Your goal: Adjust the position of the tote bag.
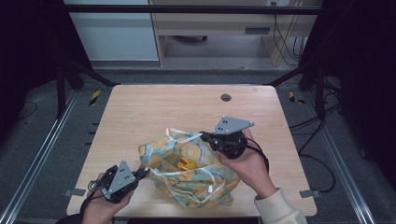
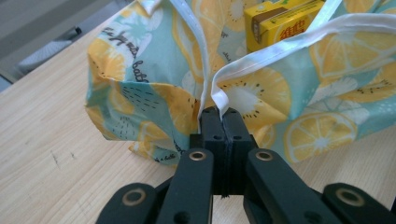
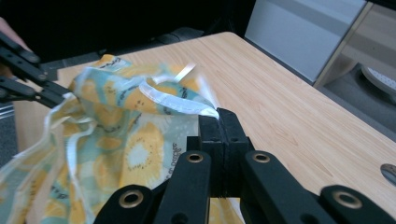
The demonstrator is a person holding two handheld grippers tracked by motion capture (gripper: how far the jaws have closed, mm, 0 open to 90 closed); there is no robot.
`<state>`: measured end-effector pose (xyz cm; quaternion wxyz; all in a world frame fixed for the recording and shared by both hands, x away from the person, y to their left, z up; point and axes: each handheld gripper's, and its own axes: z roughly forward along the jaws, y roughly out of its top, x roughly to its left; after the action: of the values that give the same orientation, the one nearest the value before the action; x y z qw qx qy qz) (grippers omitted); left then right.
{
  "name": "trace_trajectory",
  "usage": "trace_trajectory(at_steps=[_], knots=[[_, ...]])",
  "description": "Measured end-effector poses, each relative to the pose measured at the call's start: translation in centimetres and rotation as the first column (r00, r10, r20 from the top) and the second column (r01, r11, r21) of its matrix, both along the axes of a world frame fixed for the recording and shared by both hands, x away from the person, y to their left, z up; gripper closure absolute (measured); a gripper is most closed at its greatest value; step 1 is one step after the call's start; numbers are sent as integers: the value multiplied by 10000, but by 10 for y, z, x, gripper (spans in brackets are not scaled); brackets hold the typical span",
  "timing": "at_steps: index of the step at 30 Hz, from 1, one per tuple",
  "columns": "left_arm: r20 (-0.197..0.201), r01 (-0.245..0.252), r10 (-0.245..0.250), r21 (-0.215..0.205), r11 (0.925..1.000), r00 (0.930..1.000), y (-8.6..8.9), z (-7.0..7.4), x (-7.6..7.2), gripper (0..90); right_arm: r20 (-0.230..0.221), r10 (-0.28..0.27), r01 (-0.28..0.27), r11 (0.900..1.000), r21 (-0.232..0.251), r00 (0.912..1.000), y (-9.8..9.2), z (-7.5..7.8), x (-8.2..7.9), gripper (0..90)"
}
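A cloth bag (image 1: 205,179) printed with lemons on teal, edged in white tape, lies slumped on the near half of the wooden table (image 1: 154,107). A yellow carton (image 1: 187,164) shows through its open mouth. My left gripper (image 1: 144,172) is at the bag's near-left side, shut on the white-taped rim (image 2: 219,95), with the bag (image 2: 154,93) and carton (image 2: 280,21) just beyond. My right gripper (image 1: 204,136) is at the far-right side of the mouth, shut on the rim (image 3: 187,105) and holding the cloth (image 3: 126,140) up. The left gripper (image 3: 28,79) shows across the bag.
A round cable grommet (image 1: 226,97) sits in the table near its far edge, also seen as the grommet (image 3: 388,170) at the right. Bare wood lies around the bag. Black frame posts stand beside the table, and cabinets beyond it.
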<state>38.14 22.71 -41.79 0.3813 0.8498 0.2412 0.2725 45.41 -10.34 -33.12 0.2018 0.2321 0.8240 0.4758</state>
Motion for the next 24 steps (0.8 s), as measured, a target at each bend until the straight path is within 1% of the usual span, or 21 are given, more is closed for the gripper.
trace_trajectory(at_steps=[1,2,3,4,6,7,9,10,11,12,13,14,15,17,18,19,20,21,22,23,24], knots=[[-32,-38,39,147,9999,10000,-1,0,1,900,-177,-35,33,9999,-111,9998,1,-3,5,900],[-256,69,-68,39,10000,9996,-1,0,1,900,-312,-49,44,9999,-164,9995,2,-6,8,900],[-344,130,-137,-207,9997,9993,0,2,1,892,-464,-21,9,9996,-272,9989,4,-11,10,900],[-332,105,-119,-414,9991,9994,0,4,1,855,-515,39,-57,9994,-339,9987,6,-14,11,900],[29,200,-199,-529,9984,9998,0,14,-3,774,-612,132,-153,9993,-344,9980,9,-19,10,900],[236,208,-193,-674,9975,9995,-2,19,-4,726,-655,145,-167,9993,-336,9977,10,-20,10,900],[376,253,-215,-1052,9941,9991,-5,32,-6,591,-703,163,-191,9990,-401,9974,12,-22,11,900],[537,336,-274,-1180,9924,9982,-7,38,-6,567,-738,168,-200,9989,-432,9971,13,-23,12,900],[446,478,-420,-1394,9891,9981,-10,44,-6,554,-778,154,-190,9988,-450,9968,14,-23,13,900],[378,732,-680,-1597,9845,9970,-14,49,-6,543,-804,159,-198,9987,-475,9966,14,-24,13,900],[175,1041,-1026,-1796,9782,9946,-20,51,-5,524,-814,151,-194,9985,-519,9966,15,-24,14,900],[-133,1342,-1387,-1780,9748,9902,-27,51,-4,505,-826,140,-183,9985,-510,9965,16,-24,15,900],[-354,1555,-1635,-1660,9738,9859,-35,48,-3,487,-853,140,-185,9985,-522,9963,16,-24,16,900],[-489,1798,-1858,-1077,9778,9814,-50,38,-2,479,-889,87,-131,9987,-496,9960,16,-25,19,900],[-727,1919,-1970,-719,9788,9777,-57,31,0,458,-928,64,-109,9987,-488,9957,16,-26,20,900],[-980,2040,-2085,-541,9775,9731,-62,24,1,437,-948,17,-61,9989,-463,9955,15,-26,22,900],[-1082,2090,-2131,-477,9767,9710,-66,19,2,437,-956,-8,-37,9989,-473,9954,15,-26,23,900],[-1202,2242,-2266,-339,9740,9665,-69,12,3,442,-977,-46,2,9990,-454,9952,14,-26,23,900],[-1347,2328,-2316,-72,9725,9634,-73,5,3,448,-982,-68,25,9990,-440,9951,13,-27,24,900],[-1348,2350,-2309,147,9719,9636,-76,0,2,463,-996,-116,72,9990,-444,9950,12,-27,26,900],[-1437,2455,-2378,383,9686,9606,-78,-4,2,505,-985,-123,79,9990,-443,9951,11,-27,27,900]])
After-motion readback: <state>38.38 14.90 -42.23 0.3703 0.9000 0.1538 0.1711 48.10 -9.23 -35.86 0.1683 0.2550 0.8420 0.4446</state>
